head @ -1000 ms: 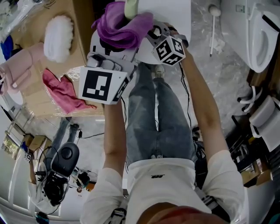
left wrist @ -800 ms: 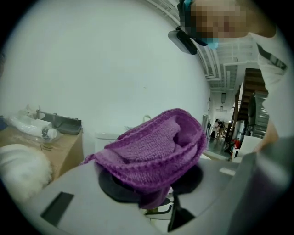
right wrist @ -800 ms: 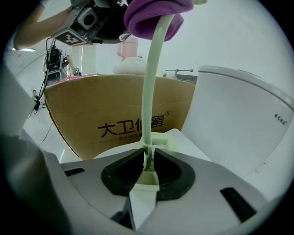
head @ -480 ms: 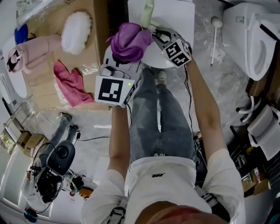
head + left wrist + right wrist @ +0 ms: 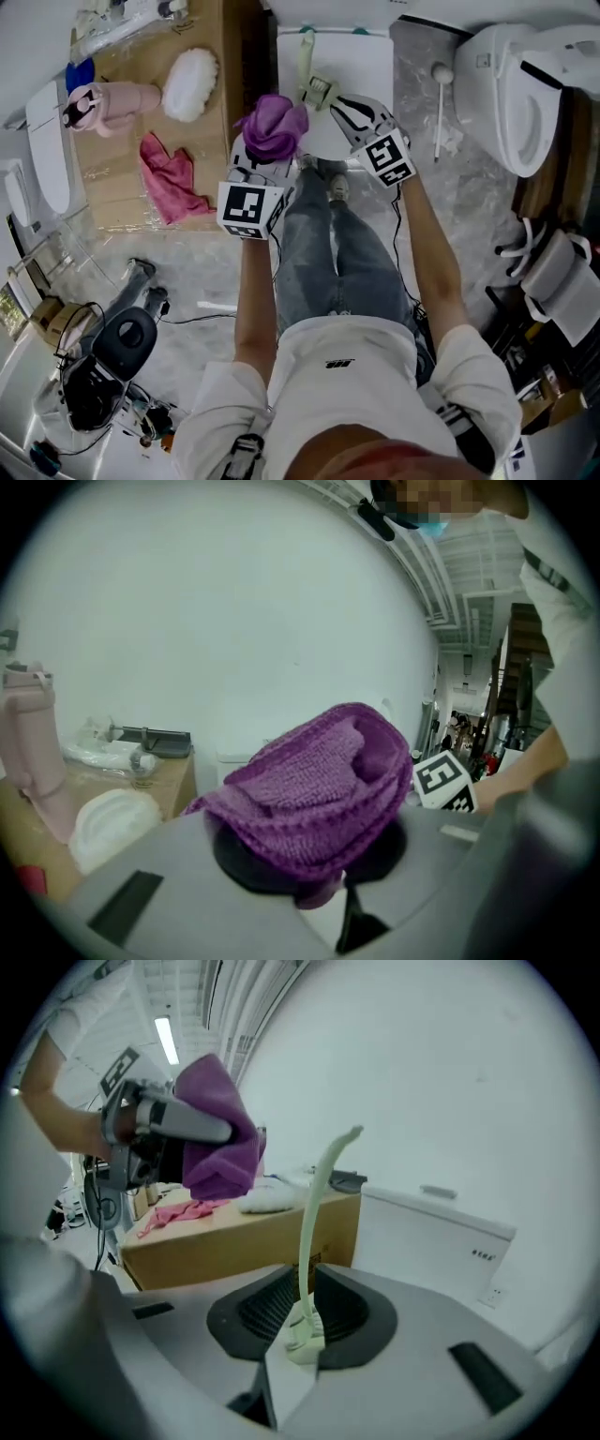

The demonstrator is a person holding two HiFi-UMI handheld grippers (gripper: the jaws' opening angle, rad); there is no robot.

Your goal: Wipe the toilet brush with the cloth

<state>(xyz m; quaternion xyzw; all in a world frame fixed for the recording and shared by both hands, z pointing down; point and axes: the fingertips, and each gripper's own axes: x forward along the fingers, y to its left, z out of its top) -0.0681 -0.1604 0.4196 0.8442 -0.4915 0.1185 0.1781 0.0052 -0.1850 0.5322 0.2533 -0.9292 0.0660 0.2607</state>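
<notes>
- The pale green toilet brush (image 5: 313, 1206) sits with its ribbed lower end between the pads of the right gripper (image 5: 302, 1314). The jaws pinch that end, and the thin handle rises and curves away above them.
- We think the pinched end is the bristle head, though it is small in the head view.
- The purple cloth (image 5: 317, 782) is bunched between the jaws of the left gripper (image 5: 321, 878), which have just been closing and now clamp it.
- The cloth is just beside the brush, on its left, and the two are apart.
- On top of the cardboard box (image 5: 122, 159) lie a pink rag (image 5: 172, 176), a white fluffy thing (image 5: 190, 84) and a pink bottle-shaped thing (image 5: 117, 98).
- The toilet (image 5: 525, 89) stands well to the right; we cannot see what is in its bowl.
</notes>
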